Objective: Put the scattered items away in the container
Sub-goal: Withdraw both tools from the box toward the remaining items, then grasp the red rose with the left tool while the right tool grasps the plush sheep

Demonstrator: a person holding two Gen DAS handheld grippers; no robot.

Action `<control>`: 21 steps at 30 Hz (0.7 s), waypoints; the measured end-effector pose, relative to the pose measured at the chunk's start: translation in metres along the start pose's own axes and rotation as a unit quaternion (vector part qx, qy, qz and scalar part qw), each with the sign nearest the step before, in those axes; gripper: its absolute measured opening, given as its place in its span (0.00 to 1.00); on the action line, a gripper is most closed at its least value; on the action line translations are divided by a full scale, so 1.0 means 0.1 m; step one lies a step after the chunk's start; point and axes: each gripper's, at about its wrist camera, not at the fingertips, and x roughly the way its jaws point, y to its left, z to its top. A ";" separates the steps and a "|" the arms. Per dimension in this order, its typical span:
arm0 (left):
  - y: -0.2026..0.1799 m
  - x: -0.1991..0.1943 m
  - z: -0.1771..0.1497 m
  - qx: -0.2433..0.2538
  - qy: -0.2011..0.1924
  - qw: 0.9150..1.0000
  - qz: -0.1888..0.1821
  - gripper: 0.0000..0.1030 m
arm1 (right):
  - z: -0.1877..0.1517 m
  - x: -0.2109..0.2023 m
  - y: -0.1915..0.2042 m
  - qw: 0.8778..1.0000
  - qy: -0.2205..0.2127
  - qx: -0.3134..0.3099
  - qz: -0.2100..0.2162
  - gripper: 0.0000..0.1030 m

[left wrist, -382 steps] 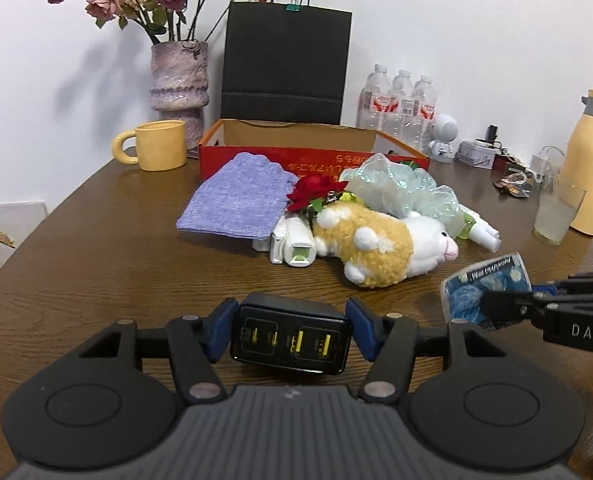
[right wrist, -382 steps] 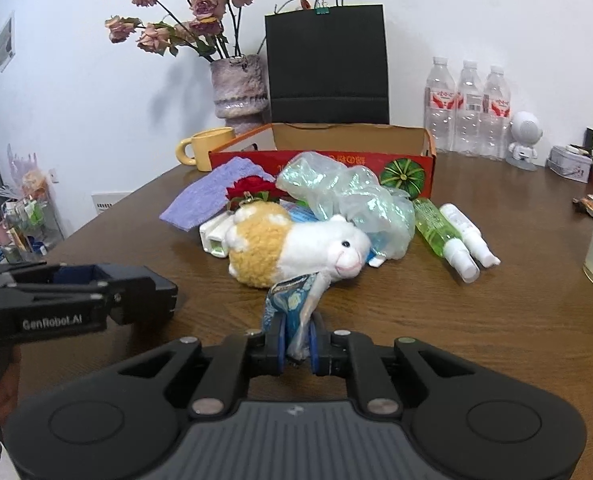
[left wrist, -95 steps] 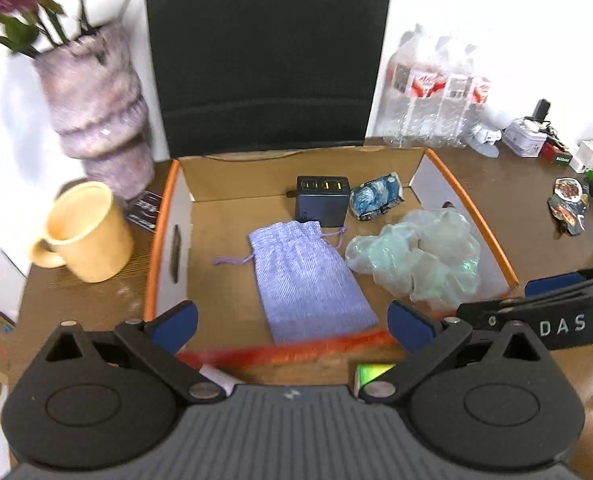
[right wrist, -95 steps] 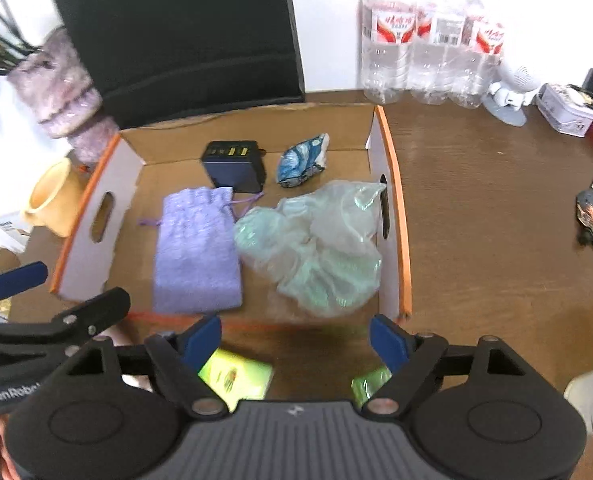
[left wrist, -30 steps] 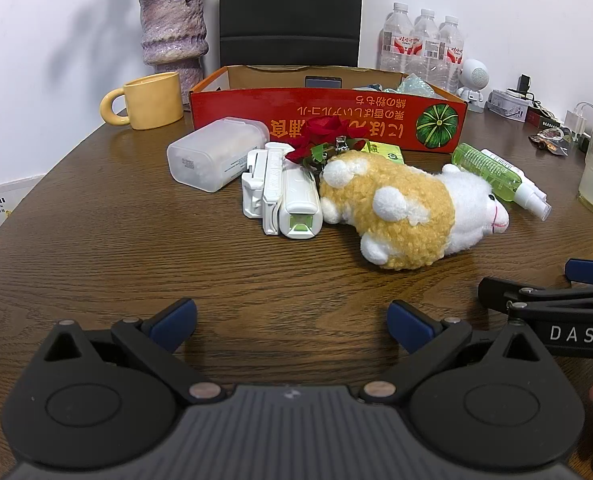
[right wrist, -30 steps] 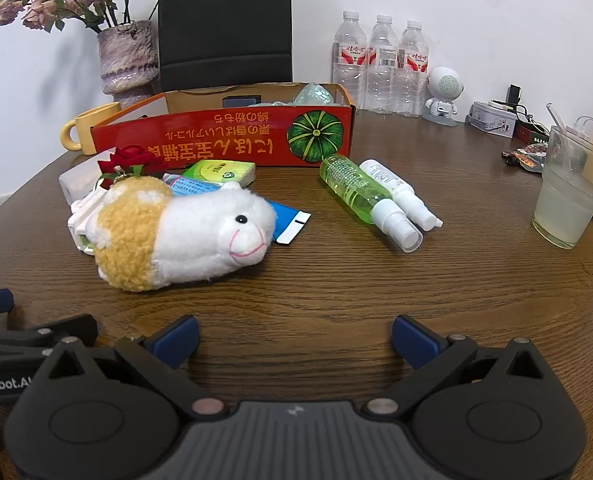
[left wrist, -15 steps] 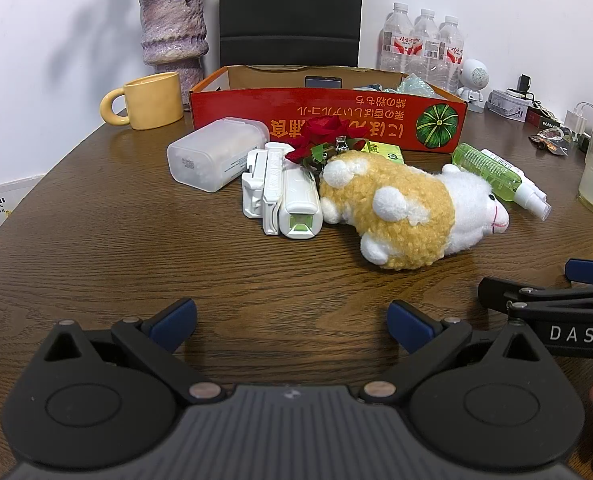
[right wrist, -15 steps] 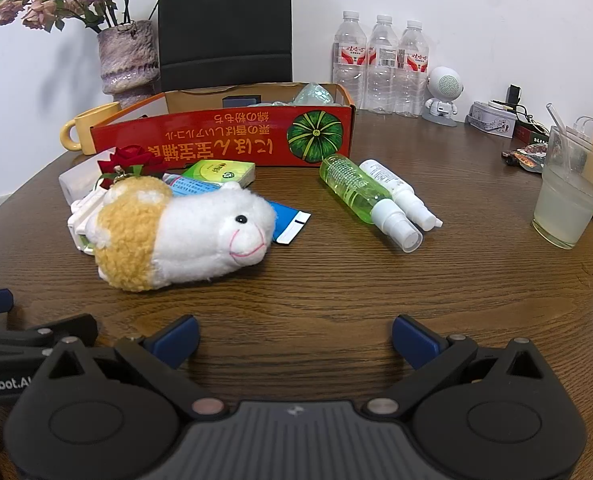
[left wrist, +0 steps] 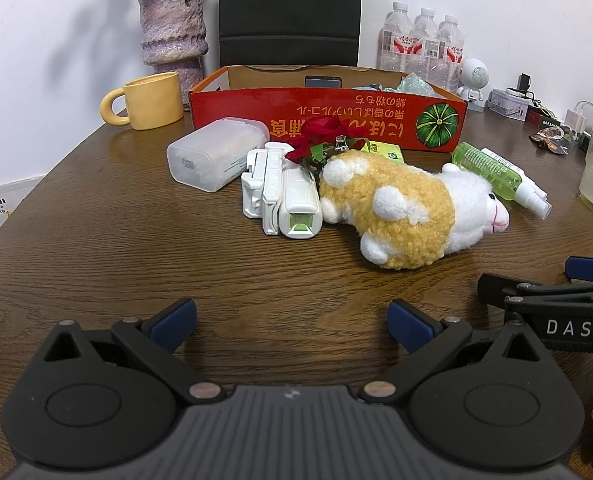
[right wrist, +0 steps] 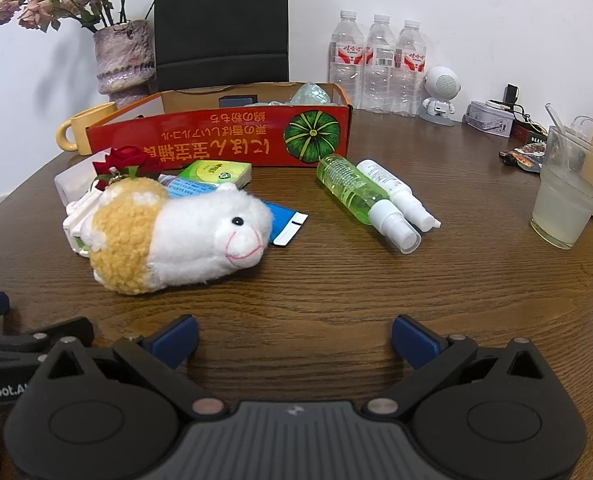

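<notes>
A red cardboard box [left wrist: 328,114] [right wrist: 224,136] stands at the back of the table with a black charger and crinkled plastic inside. In front of it lie a yellow-and-white plush sheep [left wrist: 408,208] [right wrist: 176,236], a white plastic device [left wrist: 280,192], a frosted container [left wrist: 216,152], a red rose [left wrist: 320,132] [right wrist: 126,160], a green packet [right wrist: 216,172], a blue flat pack [right wrist: 284,228] and two spray bottles [left wrist: 500,176] [right wrist: 372,200]. My left gripper [left wrist: 292,320] is open near the table's front edge. My right gripper [right wrist: 294,334] is also open, empty, beside it.
A yellow mug [left wrist: 148,100], a vase of dried roses [left wrist: 172,36], a black paper bag [right wrist: 220,24], three water bottles [right wrist: 376,60], a small white robot figure [right wrist: 440,92], a glass of cloudy drink [right wrist: 568,196] and small clutter ring the table's back and right.
Over the last second nothing has moved. Since 3.2 s ago both grippers have drawn back from above the box to the table's front edge, both open and empty.
</notes>
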 end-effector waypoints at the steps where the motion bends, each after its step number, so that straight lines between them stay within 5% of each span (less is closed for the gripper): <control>1: 0.00 0.00 0.00 0.000 0.000 1.000 0.000 1.00 | 0.00 0.00 0.00 1.000 0.000 0.000 0.001 1.00; 8: 0.03 -0.02 0.00 -0.005 -0.005 1.000 -0.010 1.00 | -0.01 -0.01 -0.01 1.000 0.000 -0.007 0.011 1.00; 15: 0.33 -0.16 0.19 -0.086 -0.051 0.986 -0.131 1.00 | 0.11 -0.22 -0.30 0.997 -0.012 0.017 0.068 0.88; 21: 0.23 0.07 0.80 -0.045 -0.081 0.989 -0.113 0.98 | 0.61 -0.24 -0.38 0.994 -0.062 0.001 0.094 0.82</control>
